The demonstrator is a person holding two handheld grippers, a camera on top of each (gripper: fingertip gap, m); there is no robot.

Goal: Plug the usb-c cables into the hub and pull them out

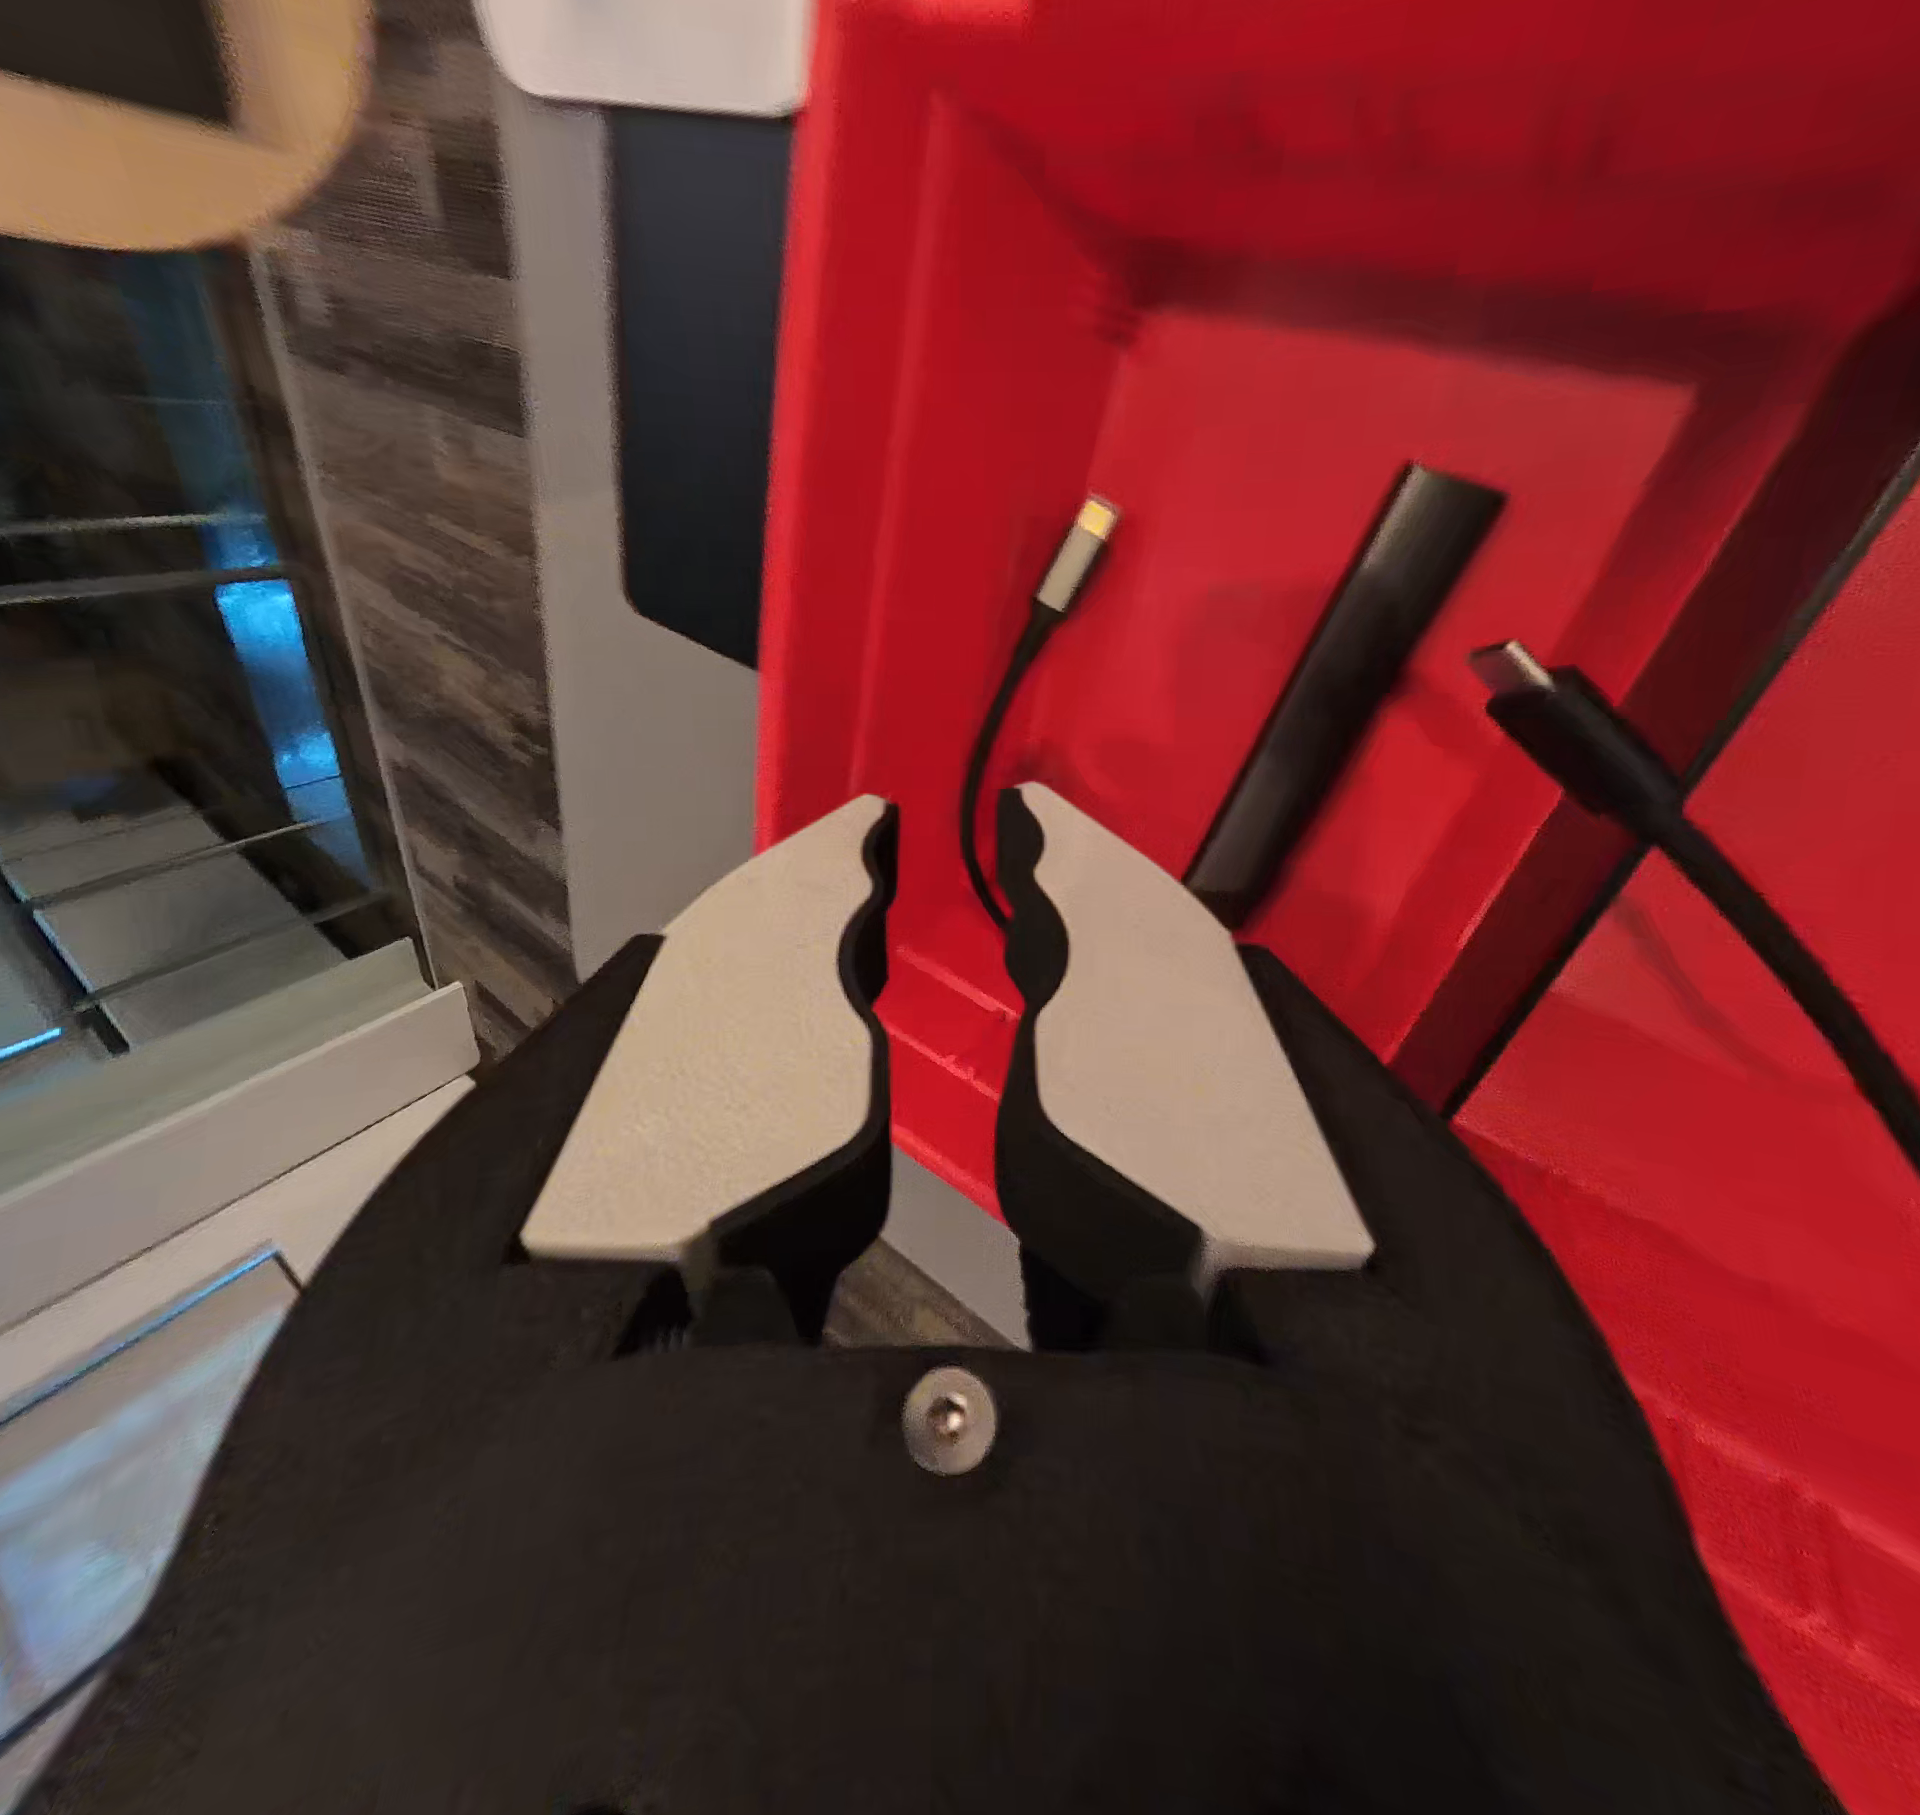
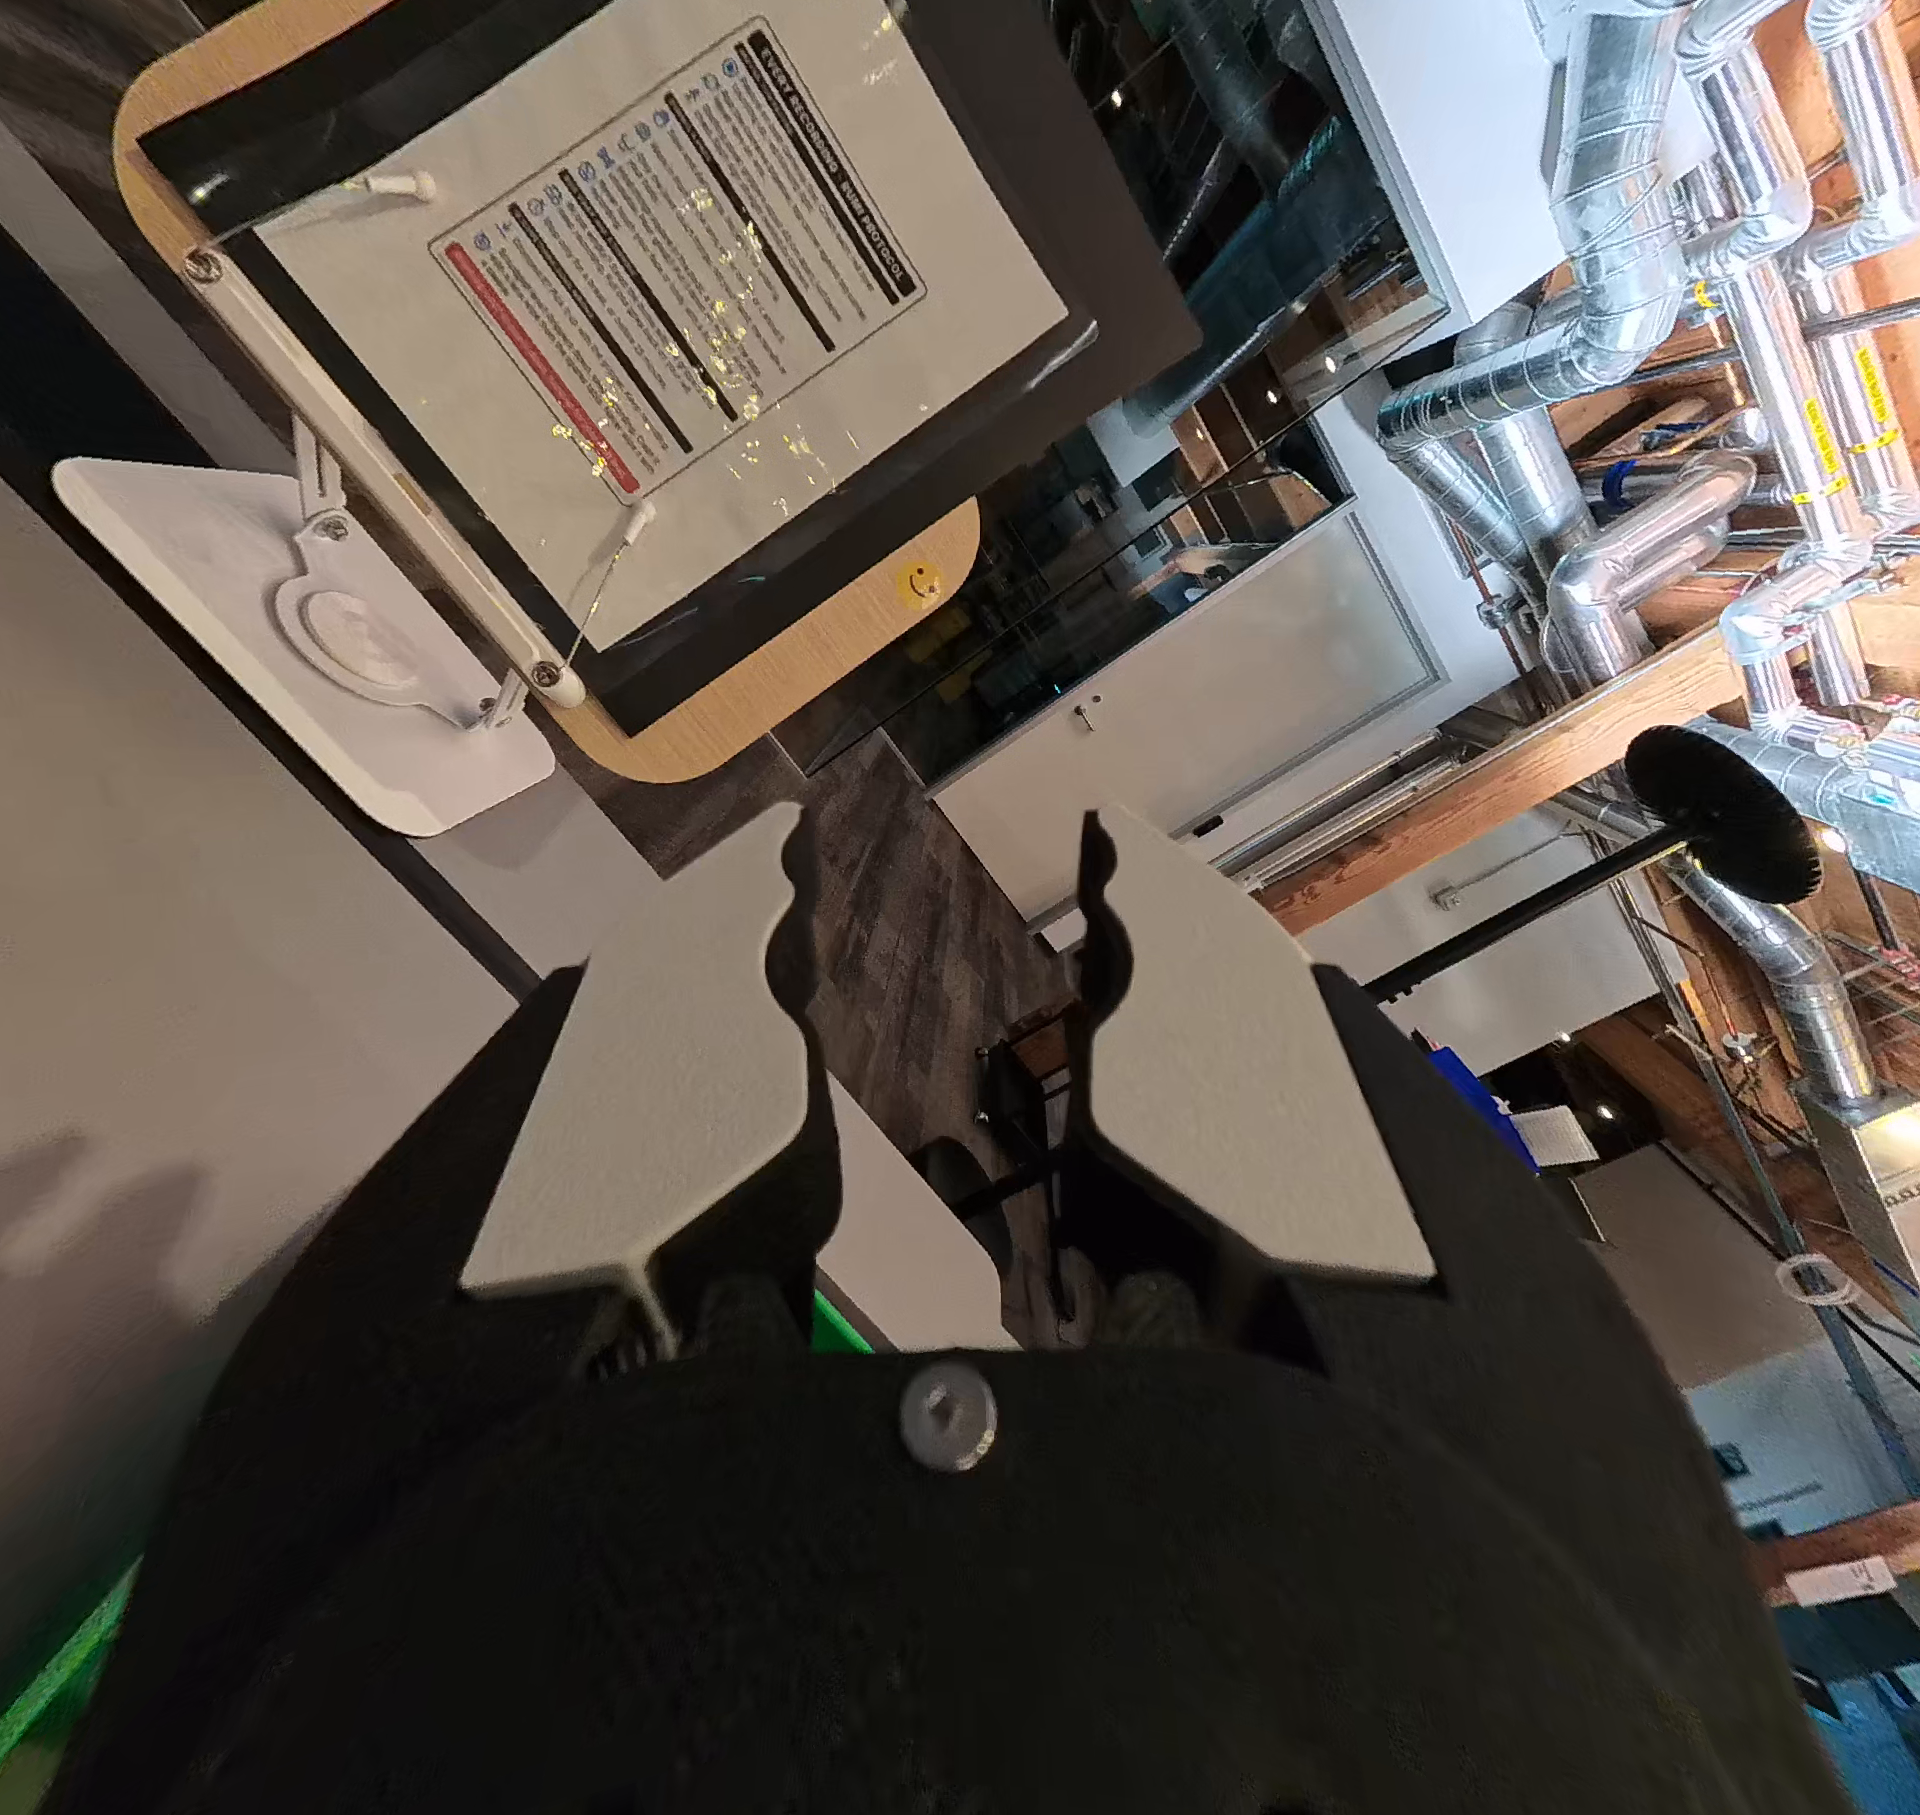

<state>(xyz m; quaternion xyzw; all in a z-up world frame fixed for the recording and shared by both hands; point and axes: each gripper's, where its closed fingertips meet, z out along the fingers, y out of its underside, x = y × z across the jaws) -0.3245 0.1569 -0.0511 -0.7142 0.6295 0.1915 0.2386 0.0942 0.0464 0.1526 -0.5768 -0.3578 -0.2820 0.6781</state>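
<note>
In the left wrist view a slim black hub (image 1: 1340, 685) lies in a red tray (image 1: 935, 415). A thin black cable with a grey usb-c plug (image 1: 1081, 550) lies loose to the hub's left, unplugged. A thicker black cable with a black plug (image 1: 1558, 716) hangs over the tray's right rim, also unplugged. My left gripper (image 1: 948, 815) is narrowly open and empty, at the tray's near rim, with the thin cable showing through the gap behind it. My right gripper (image 2: 940, 830) is open and empty, pointing away from the tray; none of the task objects show in its view.
A wood-framed screen on a white stand (image 2: 582, 331) is ahead of the right gripper, on a pale table (image 2: 208, 934). Silver ducts (image 2: 1714, 311) and a black lamp (image 2: 1714, 820) are at the right. Left of the tray are grey table edges (image 1: 208, 1121) and dark floor (image 1: 436, 622). The tips of one gripper are about 50 cm away from the tips of the other. My left tips are roughly 9 cm from the slim black hub (image 1: 1340, 685).
</note>
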